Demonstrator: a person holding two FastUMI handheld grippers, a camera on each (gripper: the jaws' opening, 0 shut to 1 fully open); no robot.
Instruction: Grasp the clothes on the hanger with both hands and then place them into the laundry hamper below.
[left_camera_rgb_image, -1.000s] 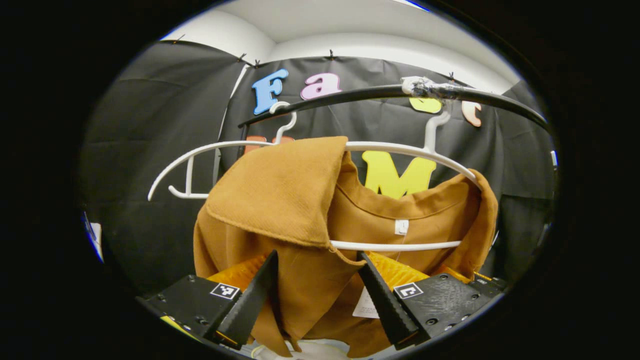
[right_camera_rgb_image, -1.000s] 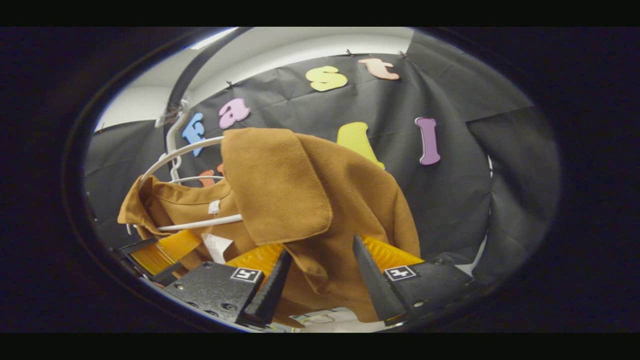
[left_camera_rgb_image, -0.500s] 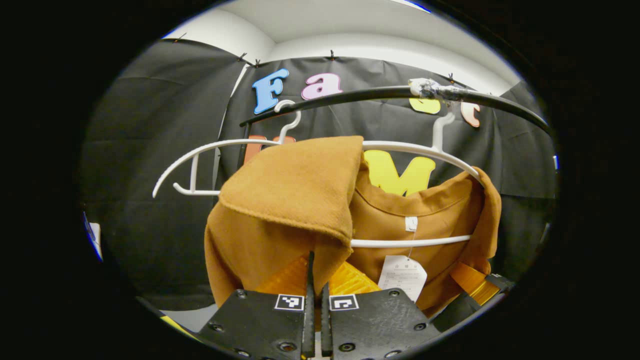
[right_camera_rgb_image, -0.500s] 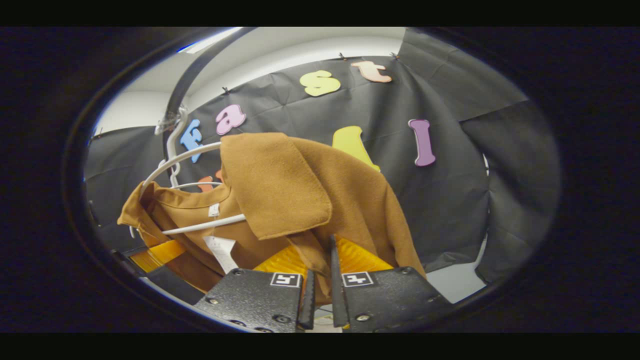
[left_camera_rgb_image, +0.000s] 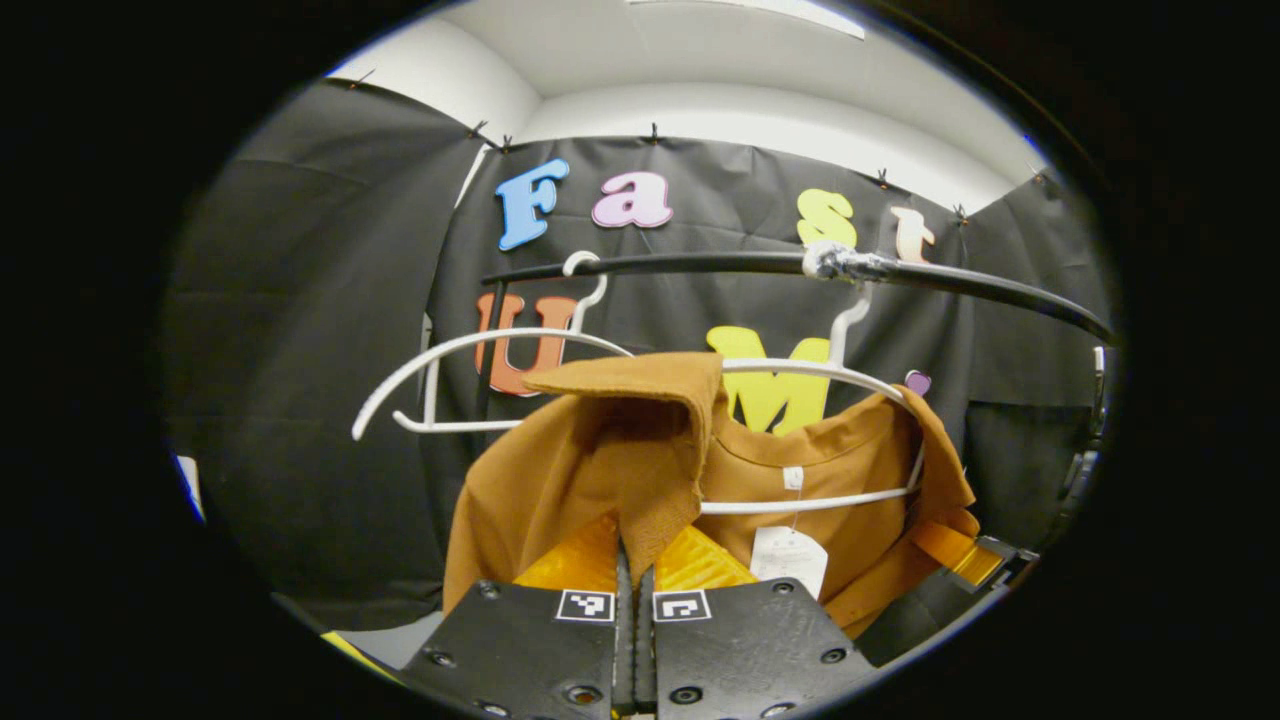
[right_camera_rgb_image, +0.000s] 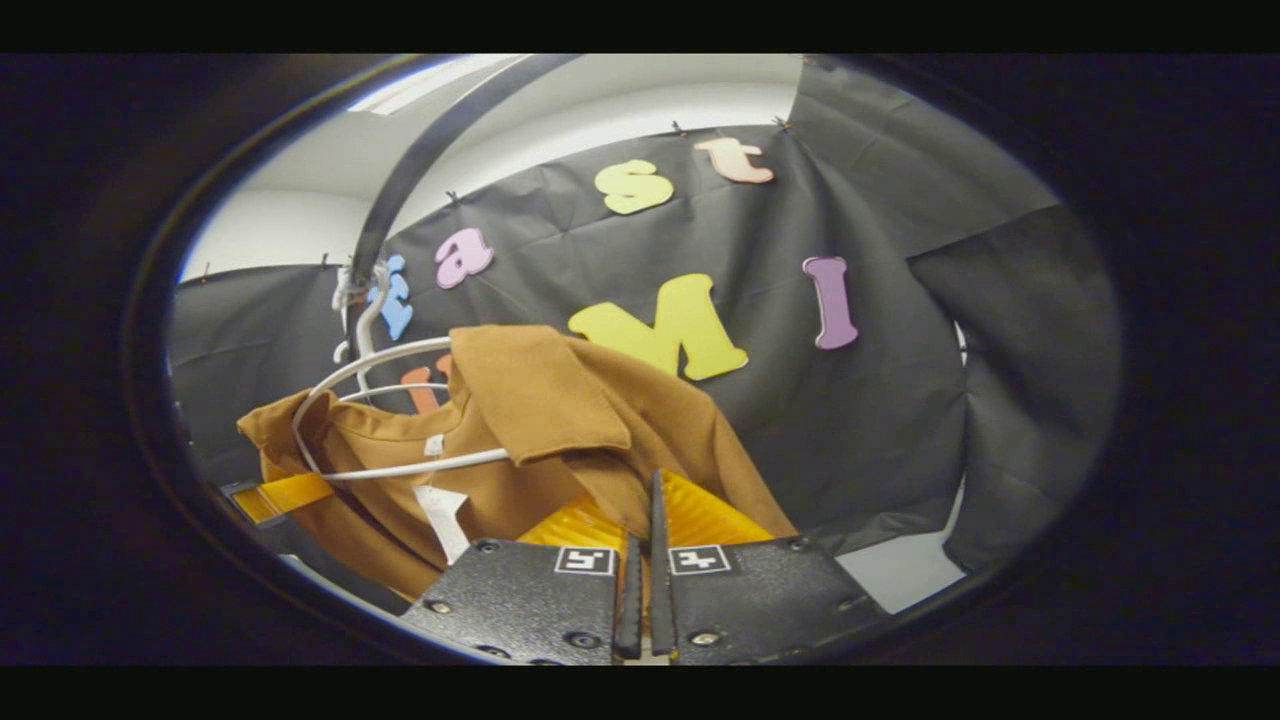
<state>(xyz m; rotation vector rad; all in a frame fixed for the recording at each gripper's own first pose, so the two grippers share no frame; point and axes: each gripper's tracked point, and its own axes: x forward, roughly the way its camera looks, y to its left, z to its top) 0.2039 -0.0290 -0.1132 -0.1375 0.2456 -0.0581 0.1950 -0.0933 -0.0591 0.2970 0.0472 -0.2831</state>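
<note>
Both grippers are clamped on the brown coat (left_camera_rgb_image: 600, 470), which hangs on a white hanger (left_camera_rgb_image: 800, 500) from the black rail (left_camera_rgb_image: 720, 263). In the left gripper view the left gripper (left_camera_rgb_image: 633, 560) has its jaws drawn nearly together with a fold of the coat's collar edge pinched between them; the cloth runs up and away from the jaws to the hanger shoulder above. In the right gripper view the right gripper (right_camera_rgb_image: 645, 545) is likewise nearly closed on a fold of the coat (right_camera_rgb_image: 600, 430) at its other shoulder, and the hanger (right_camera_rgb_image: 400, 468) lies up and to the left of it. The coat's long axis across the shoulders runs along the hanger bar, between the two grips, so each gripper holds one end and neither is clearly nearer. A second, bare white hanger (left_camera_rgb_image: 450, 390) hangs just beside the loaded one on the rail, and a paper tag (left_camera_rgb_image: 790, 555) dangles from the neck. The hamper is below and out of sight. As I judge it, the coat must come down and forward off the hanger shoulders; the hanger's curved ends and the lower bar could snag the collar, and the bare hanger may swing along.
</note>
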